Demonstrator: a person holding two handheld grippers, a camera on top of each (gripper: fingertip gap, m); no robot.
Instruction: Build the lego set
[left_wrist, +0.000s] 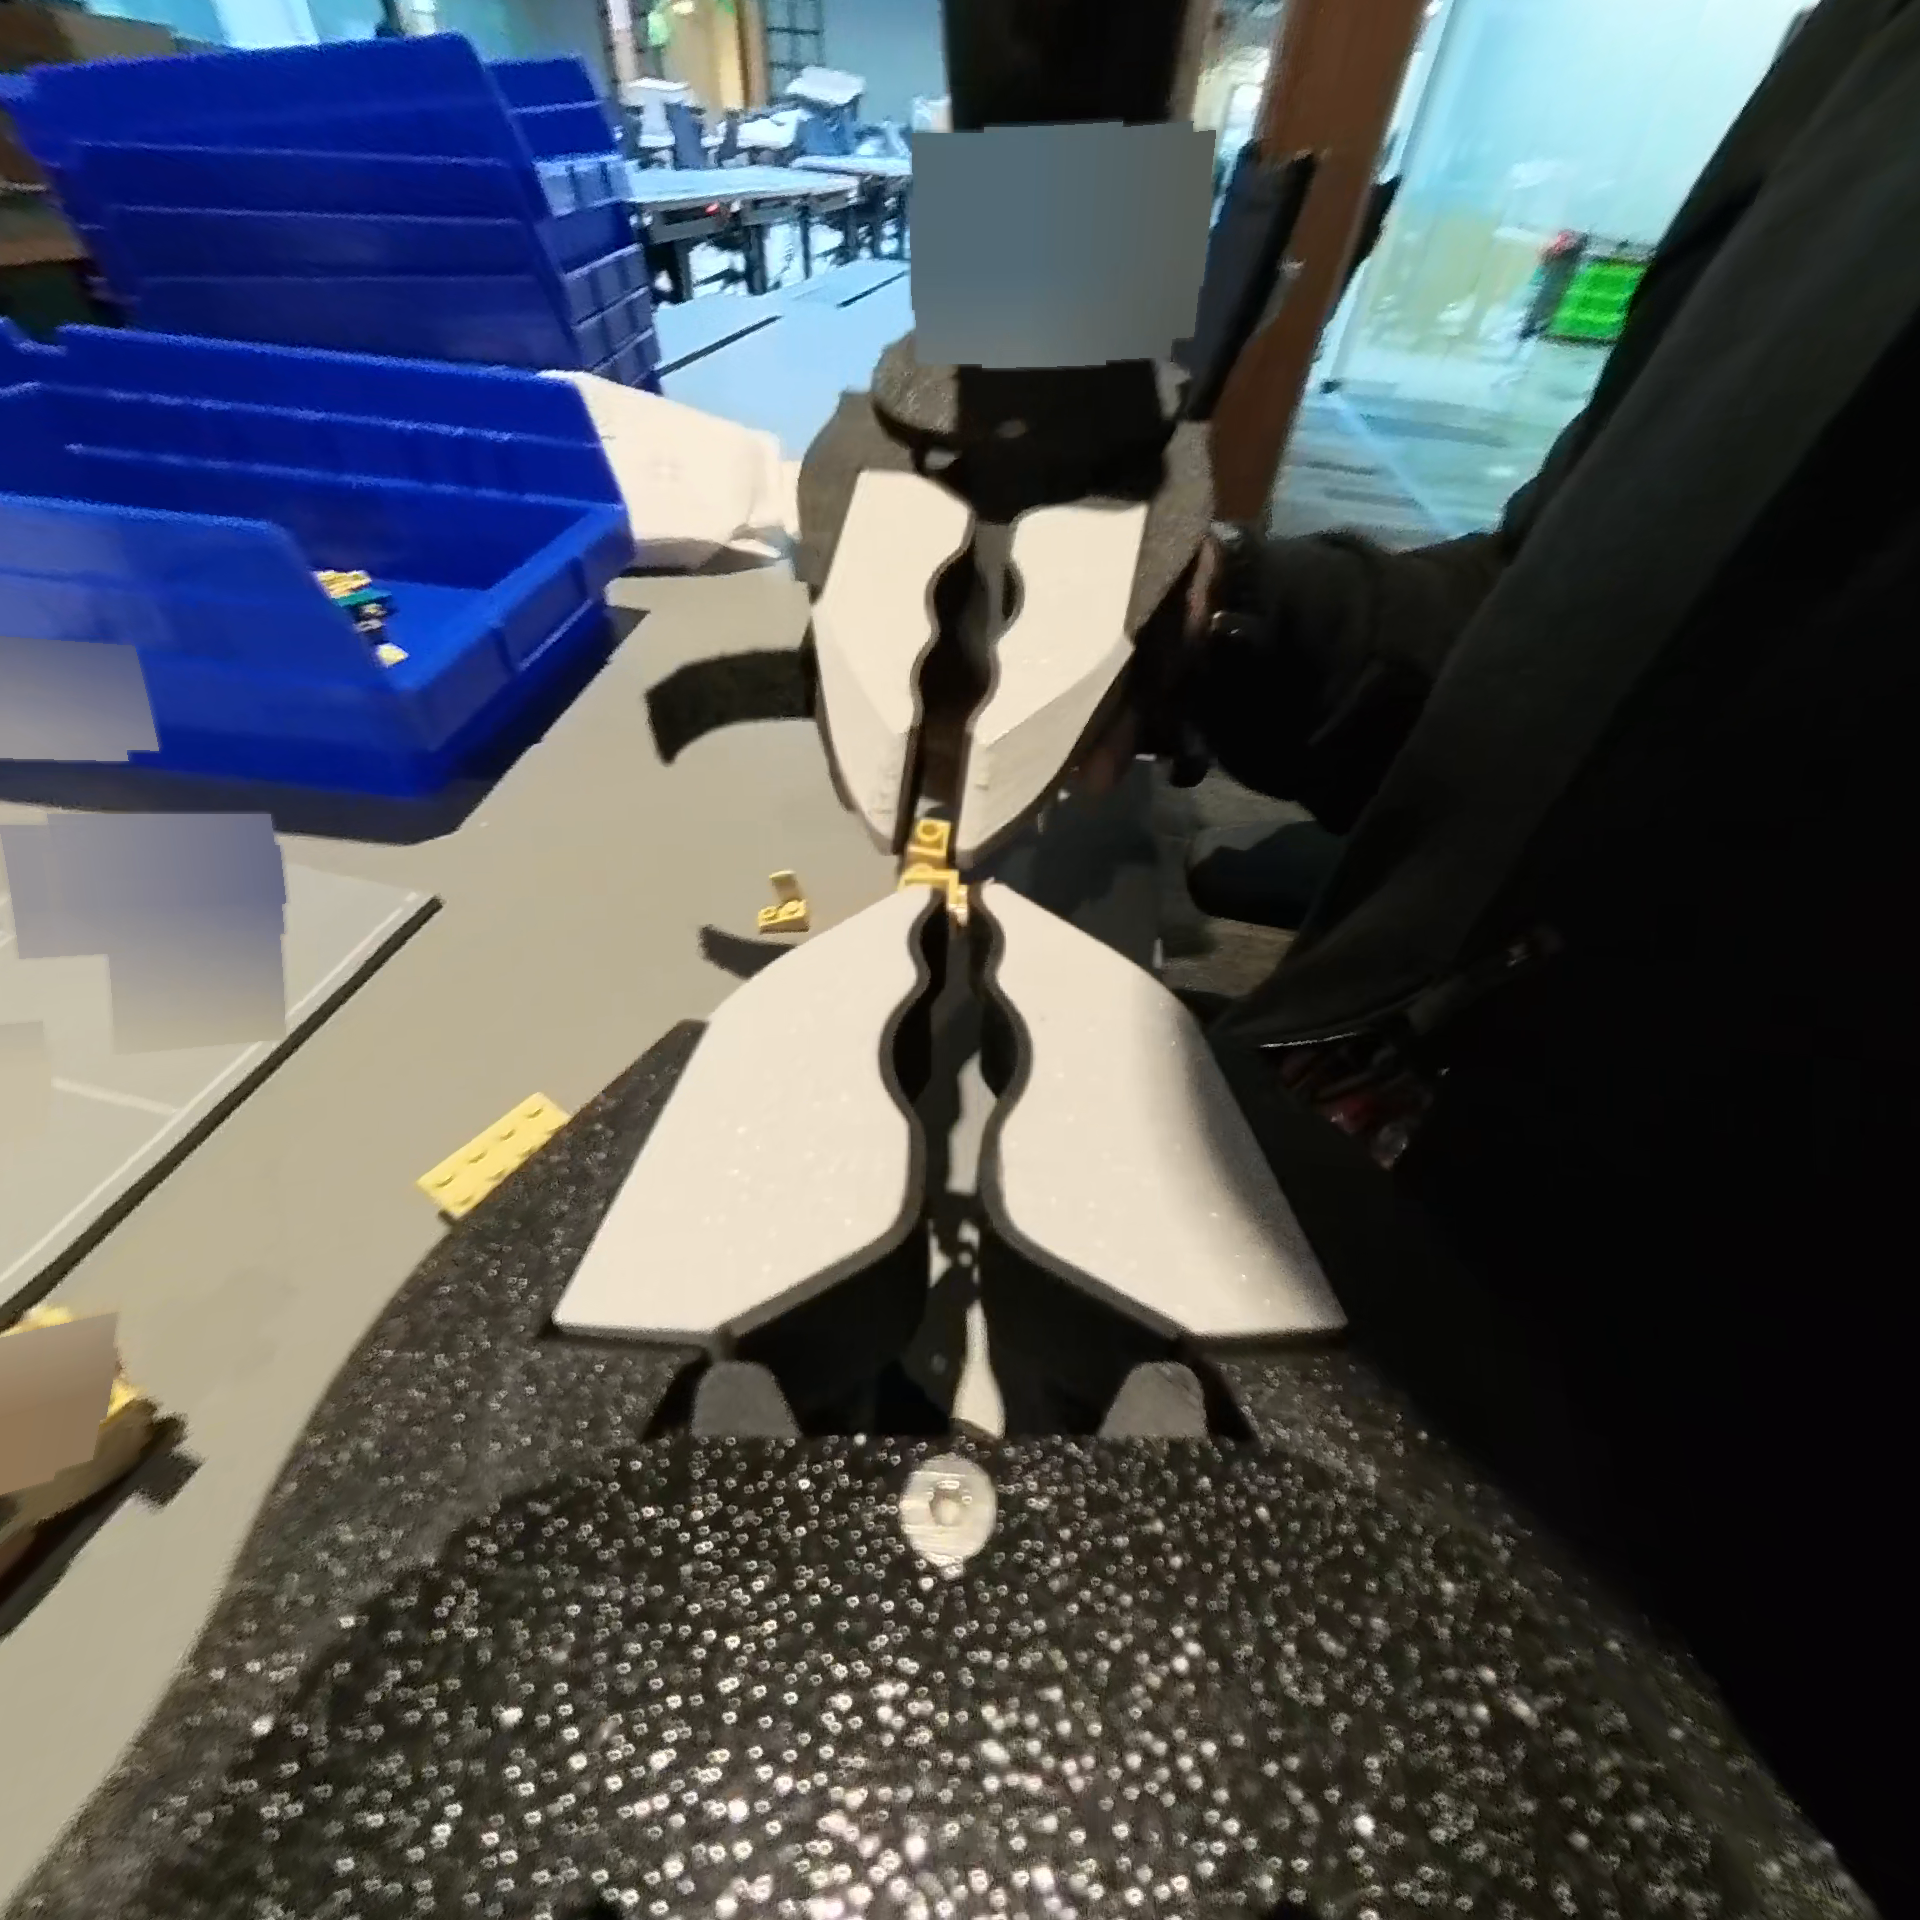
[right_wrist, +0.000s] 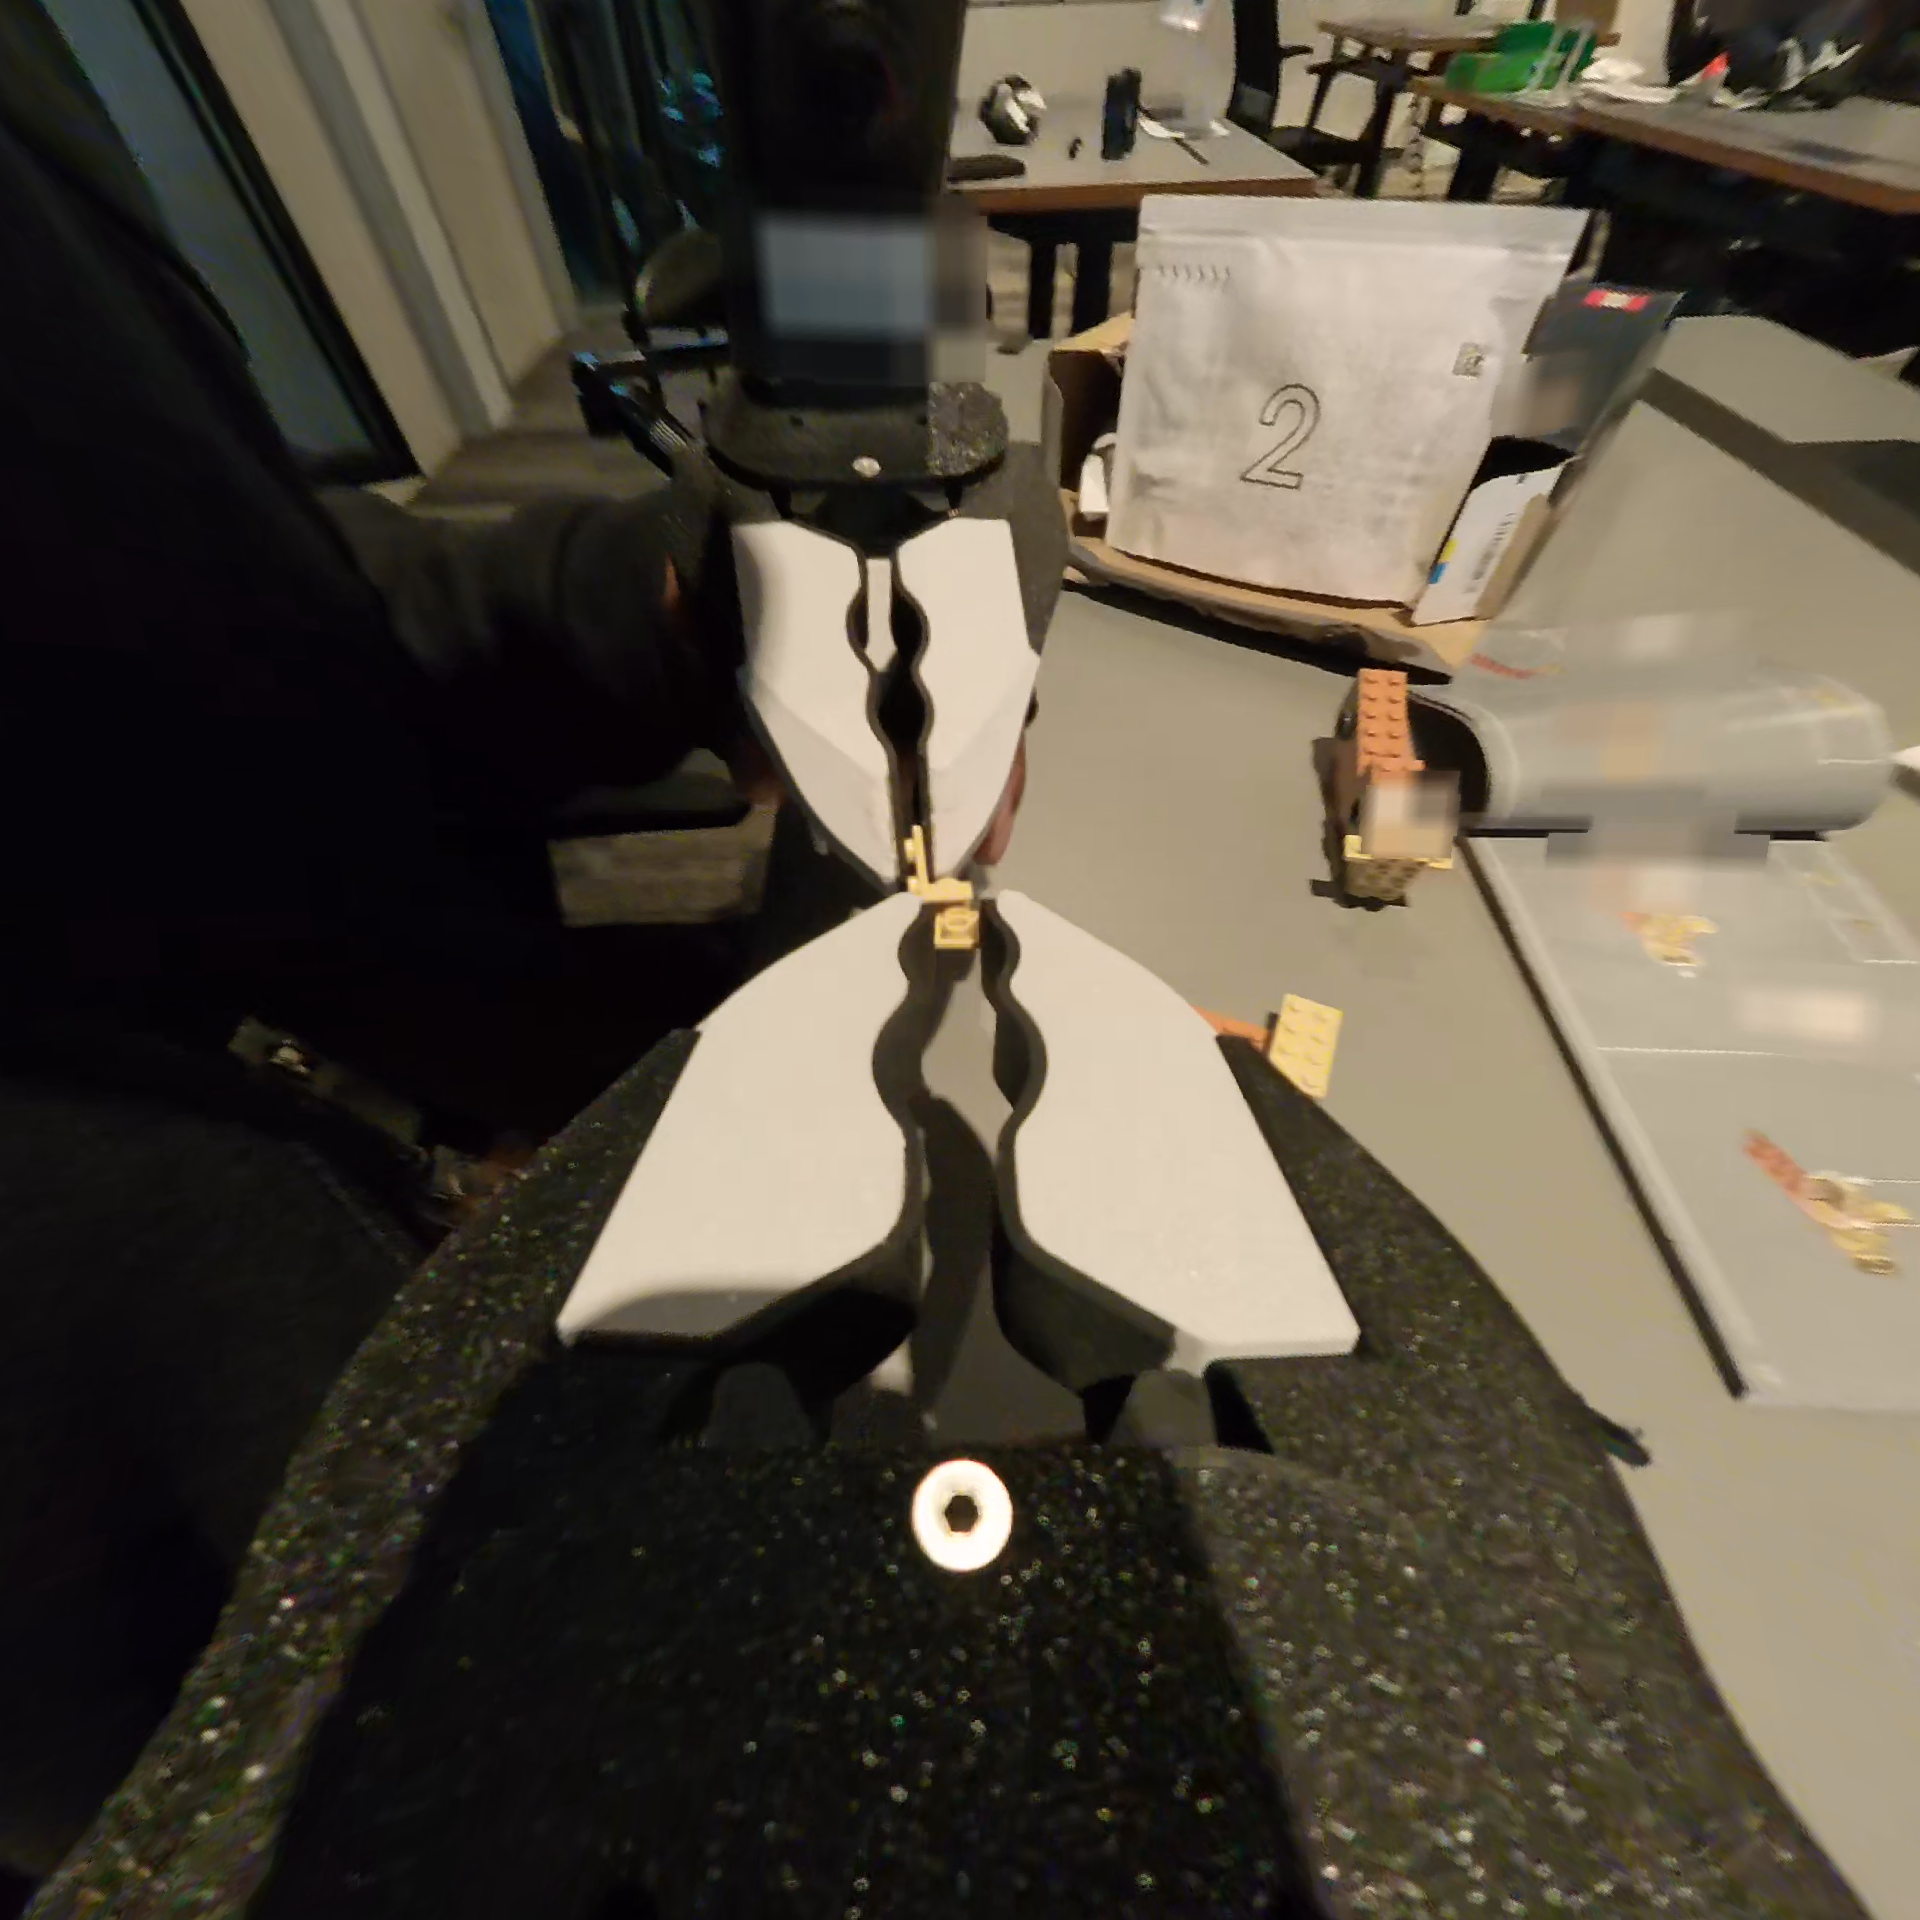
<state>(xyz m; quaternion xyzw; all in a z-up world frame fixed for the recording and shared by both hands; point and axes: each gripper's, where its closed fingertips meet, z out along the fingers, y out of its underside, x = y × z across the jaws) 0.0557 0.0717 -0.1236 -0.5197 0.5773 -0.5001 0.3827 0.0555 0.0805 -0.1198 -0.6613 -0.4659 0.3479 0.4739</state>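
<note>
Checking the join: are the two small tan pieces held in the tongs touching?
Touching. The right wrist view shows the right tongs' tan piece butted against the left tongs' tan piece, no gap between them.

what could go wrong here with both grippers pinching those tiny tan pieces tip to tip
1. The left gripper and right gripper each hold a small tan piece only at the very fingertips, so a slight twist while pressing could pop one out.
2. The join hangs in the air past the table edge, so a dropped piece would likely fall to the floor.
3. The fingertips hide the studs, so misalignment may go unnoticed.
</note>
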